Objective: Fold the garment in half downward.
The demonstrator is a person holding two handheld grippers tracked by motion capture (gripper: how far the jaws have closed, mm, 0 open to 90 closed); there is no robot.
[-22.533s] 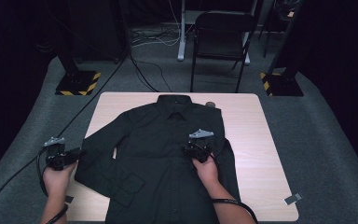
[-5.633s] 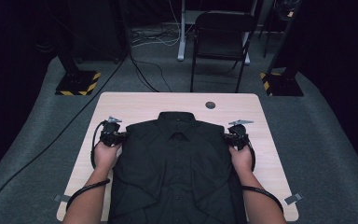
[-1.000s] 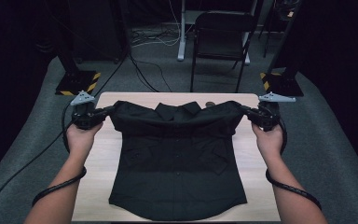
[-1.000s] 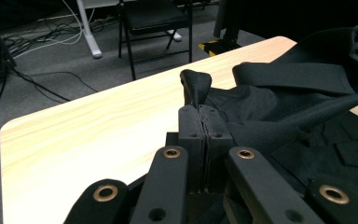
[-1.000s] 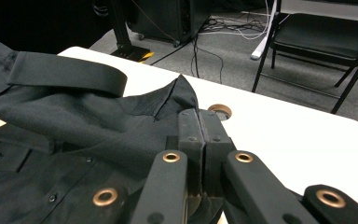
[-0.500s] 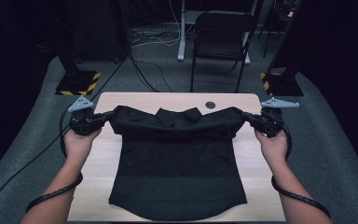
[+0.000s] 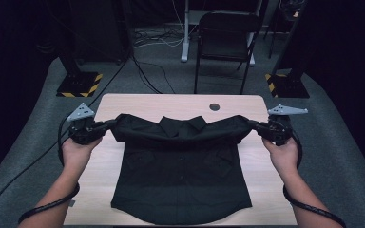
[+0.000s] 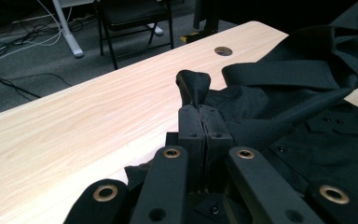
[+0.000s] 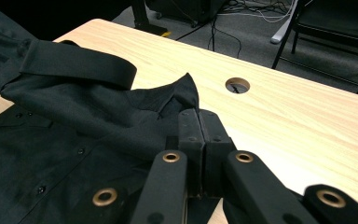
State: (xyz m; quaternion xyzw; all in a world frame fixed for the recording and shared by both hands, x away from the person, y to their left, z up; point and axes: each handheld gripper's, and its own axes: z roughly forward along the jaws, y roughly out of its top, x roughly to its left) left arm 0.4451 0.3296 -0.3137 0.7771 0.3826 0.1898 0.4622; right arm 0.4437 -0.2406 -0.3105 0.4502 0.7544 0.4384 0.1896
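Shoulders of black button-front cotton shirt (image 7: 180, 161) pinched, one per side: left gripper (image 7: 105, 126), right gripper (image 7: 254, 125), jaws fully clamped on cloth. I hold top edge taut above pale wooden table (image 7: 138, 102), hem resting flat, likely readying fold.

Left tongs (image 7: 108, 125) and right tongs (image 7: 252, 124) clamped tight, arms spread wide apart.

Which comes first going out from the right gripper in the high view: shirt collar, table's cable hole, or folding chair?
1. Cable hole, on the table's far edge, up-left of the right gripper.
2. Shirt collar, mid-table, further left.
3. Folding chair, on the floor beyond the table.
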